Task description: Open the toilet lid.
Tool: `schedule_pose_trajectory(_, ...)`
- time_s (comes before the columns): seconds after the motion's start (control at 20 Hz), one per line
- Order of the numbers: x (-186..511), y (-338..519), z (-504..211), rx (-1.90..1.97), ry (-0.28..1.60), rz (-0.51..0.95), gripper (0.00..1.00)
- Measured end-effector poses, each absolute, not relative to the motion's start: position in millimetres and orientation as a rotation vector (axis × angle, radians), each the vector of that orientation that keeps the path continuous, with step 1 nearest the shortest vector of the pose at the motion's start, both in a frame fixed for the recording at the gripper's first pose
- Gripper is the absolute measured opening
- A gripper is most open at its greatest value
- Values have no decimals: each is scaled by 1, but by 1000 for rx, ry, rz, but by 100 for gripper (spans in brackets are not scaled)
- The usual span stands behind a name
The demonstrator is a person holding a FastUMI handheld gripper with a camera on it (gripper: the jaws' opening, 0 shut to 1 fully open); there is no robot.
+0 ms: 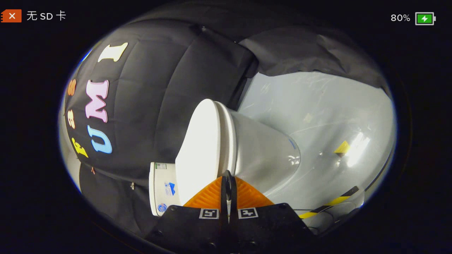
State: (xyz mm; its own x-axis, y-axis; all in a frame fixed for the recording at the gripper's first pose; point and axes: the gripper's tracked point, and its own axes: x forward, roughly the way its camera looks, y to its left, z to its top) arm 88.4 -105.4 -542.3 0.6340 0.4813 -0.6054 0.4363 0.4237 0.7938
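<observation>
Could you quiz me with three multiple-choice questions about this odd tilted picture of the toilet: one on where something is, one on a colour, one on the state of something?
1. Where is the toilet lid relative to the gripper?
A. Just ahead of the fingertips
B. Far off by the wall cloth
C. Behind the tank

2. What colour is the striped tape on the floor?
A. Red and white
B. Yellow and black
C. Plain blue

3. How do the gripper's fingers stand?
A. Spread wide around the lid
C. Pressed together, nothing between them
B. Clamped on the tank

Answers: 1 A, the lid's edge lies right beyond the fingertips. 2 B, yellow and black bands alternate along the strip. 3 C, the two fingers meet with no gap, and the lid lies flat on the bowl.
</observation>
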Motion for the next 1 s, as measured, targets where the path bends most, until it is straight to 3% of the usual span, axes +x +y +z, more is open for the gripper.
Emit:
schedule_pose_trajectory(0.6, 109, -89, -416, 888, 835, 32, 5)
schedule_pose_trajectory(1.0, 122, -29, -313, 652, 724, 82, 5)
